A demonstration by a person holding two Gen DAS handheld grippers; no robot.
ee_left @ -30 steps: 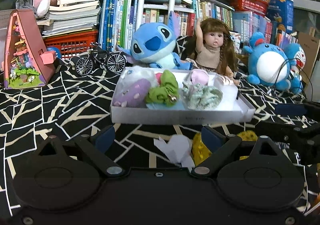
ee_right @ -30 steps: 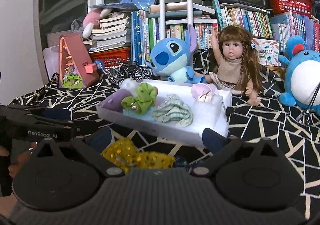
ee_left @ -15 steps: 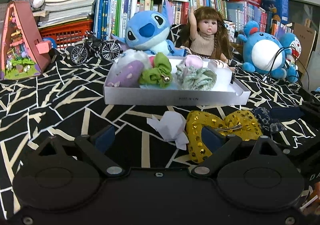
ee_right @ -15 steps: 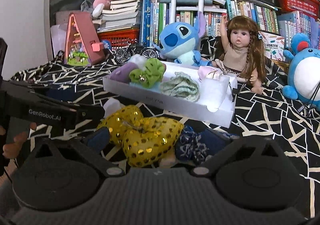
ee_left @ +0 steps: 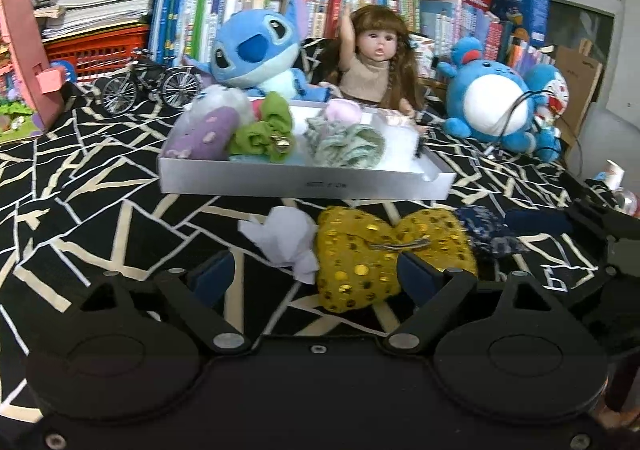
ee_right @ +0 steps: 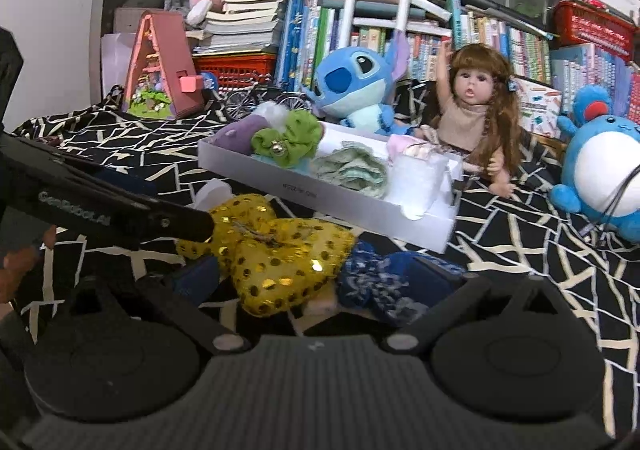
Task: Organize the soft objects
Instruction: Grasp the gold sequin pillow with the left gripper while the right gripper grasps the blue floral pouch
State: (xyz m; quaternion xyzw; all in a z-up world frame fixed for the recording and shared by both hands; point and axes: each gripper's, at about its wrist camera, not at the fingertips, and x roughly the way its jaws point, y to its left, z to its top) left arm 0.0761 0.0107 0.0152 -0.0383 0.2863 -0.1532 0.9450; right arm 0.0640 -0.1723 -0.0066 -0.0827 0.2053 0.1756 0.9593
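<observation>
A white tray [ee_left: 304, 182] [ee_right: 344, 198] on the patterned cloth holds purple, green and mint soft pieces. In front of it lie a white cloth scrap [ee_left: 284, 238], a yellow sequin bow [ee_left: 380, 250] [ee_right: 276, 250] and a dark blue scrunchie [ee_left: 484, 234] [ee_right: 376, 282]. My left gripper [ee_left: 314, 276] is low over the cloth with its jaws closing. The white scrap and the bow's left half lie between them, not pressed. My right gripper [ee_right: 316, 278] stands open around the bow's right half and the blue scrunchie.
Behind the tray sit a blue plush [ee_left: 256, 50], a doll [ee_left: 376, 66] and a round blue plush [ee_left: 492, 106]. A toy bicycle [ee_left: 148, 86] and a pink toy house [ee_right: 160, 70] stand at the left, with bookshelves behind. A hand [ee_right: 20, 270] shows at the left edge.
Both grippers have sunk and tipped down toward the loose pieces in front of the tray. The yellow bow, white scrap and blue scrunchie now lie between the fingers. The left jaws have narrowed slightly.
</observation>
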